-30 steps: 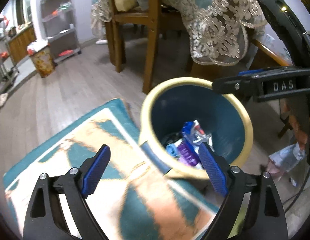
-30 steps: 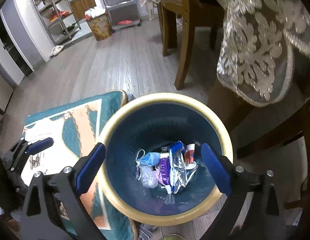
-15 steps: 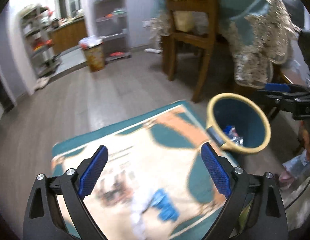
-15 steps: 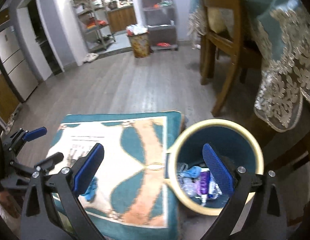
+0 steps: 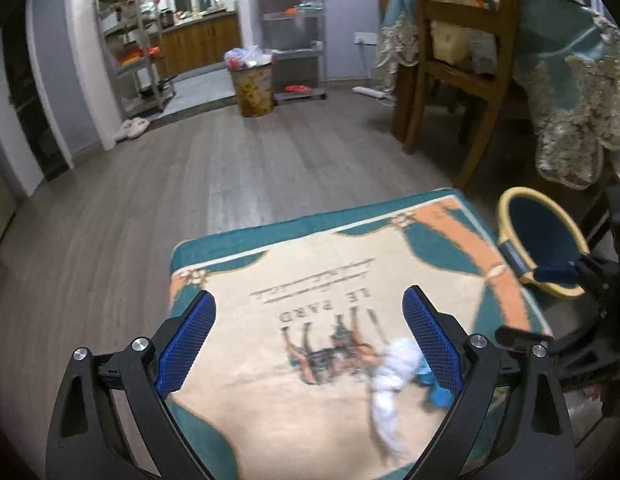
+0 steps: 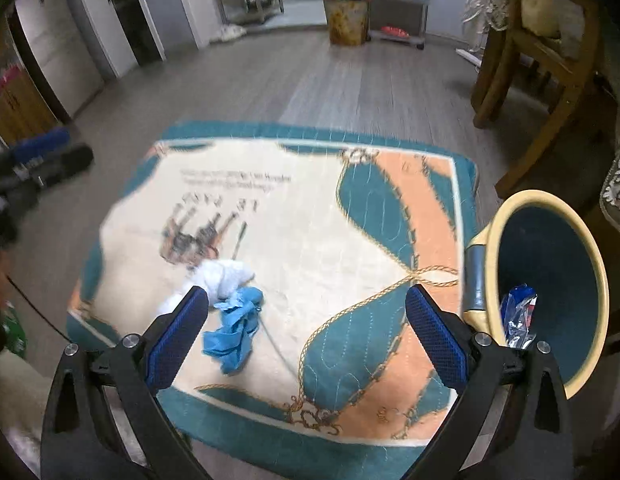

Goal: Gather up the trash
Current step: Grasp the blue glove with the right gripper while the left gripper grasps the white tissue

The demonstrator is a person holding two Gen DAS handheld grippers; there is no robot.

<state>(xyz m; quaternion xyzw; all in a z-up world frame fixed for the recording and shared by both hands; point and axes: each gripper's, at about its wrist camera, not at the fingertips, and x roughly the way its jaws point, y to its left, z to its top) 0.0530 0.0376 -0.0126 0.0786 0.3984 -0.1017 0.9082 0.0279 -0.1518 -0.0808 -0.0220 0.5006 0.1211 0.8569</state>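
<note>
A teal, cream and orange rug (image 6: 350, 240) lies on a grey wood floor (image 5: 189, 168). On the rug, a crumpled white tissue (image 6: 225, 274) touches a crumpled blue cloth-like scrap (image 6: 233, 332). The left gripper (image 5: 307, 344) is spread wide and empty; seen from its camera, the white tissue (image 5: 394, 384) lies just inside its right finger (image 5: 432, 348), with the blue scrap (image 5: 434, 390) partly hidden behind that finger. The right gripper (image 6: 305, 336) is also released and empty; the blue scrap sits just beside the inner edge of its left finger (image 6: 177, 336), the tissue slightly beyond the fingertip. A yellow-rimmed blue waste bin (image 6: 590, 300) stands off the rug's right edge, holding a foil wrapper (image 6: 518, 316). Wooden chairs (image 5: 454, 60) and a lace-trimmed tablecloth (image 5: 578, 92) are behind the bin
</note>
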